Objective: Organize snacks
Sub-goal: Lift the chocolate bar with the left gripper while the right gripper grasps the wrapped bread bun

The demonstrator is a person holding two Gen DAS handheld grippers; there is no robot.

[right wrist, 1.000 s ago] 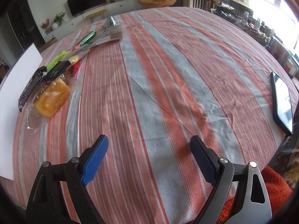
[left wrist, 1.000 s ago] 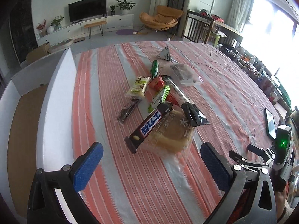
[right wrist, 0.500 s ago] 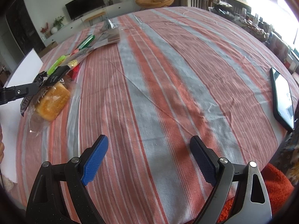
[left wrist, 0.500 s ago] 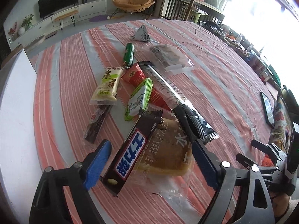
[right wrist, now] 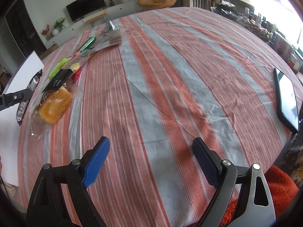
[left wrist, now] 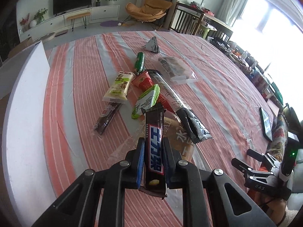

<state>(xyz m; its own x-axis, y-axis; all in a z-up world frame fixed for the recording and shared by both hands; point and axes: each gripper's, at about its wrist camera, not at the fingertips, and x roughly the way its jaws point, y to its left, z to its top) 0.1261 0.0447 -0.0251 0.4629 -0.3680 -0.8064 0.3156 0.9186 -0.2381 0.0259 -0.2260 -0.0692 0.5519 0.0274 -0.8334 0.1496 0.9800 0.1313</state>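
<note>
My left gripper (left wrist: 153, 143) is shut on a dark brown chocolate bar (left wrist: 153, 141) with blue and white lettering, held above a bagged bread (left wrist: 181, 143). Beyond lie several snacks: a long black-ended stick pack (left wrist: 181, 109), a green-edged packet (left wrist: 145, 100), a red packet (left wrist: 143, 80), a cream cake pack (left wrist: 118, 87), a dark thin bar (left wrist: 107, 118), a green tube (left wrist: 139, 61), a clear bag (left wrist: 174, 68) and a triangular pack (left wrist: 152, 44). My right gripper (right wrist: 150, 160) is open and empty over bare striped cloth; the bread (right wrist: 54, 105) lies far left of it.
A white box wall (left wrist: 26, 102) runs along the table's left side. A phone (right wrist: 286, 98) lies near the right table edge. The striped cloth (right wrist: 161, 75) covers the table. The right gripper's body (left wrist: 265, 168) shows at lower right in the left wrist view.
My left gripper has closed on the chocolate bar and lifted its near end; the bar now points straight ahead. The right gripper has stayed in place and open.
</note>
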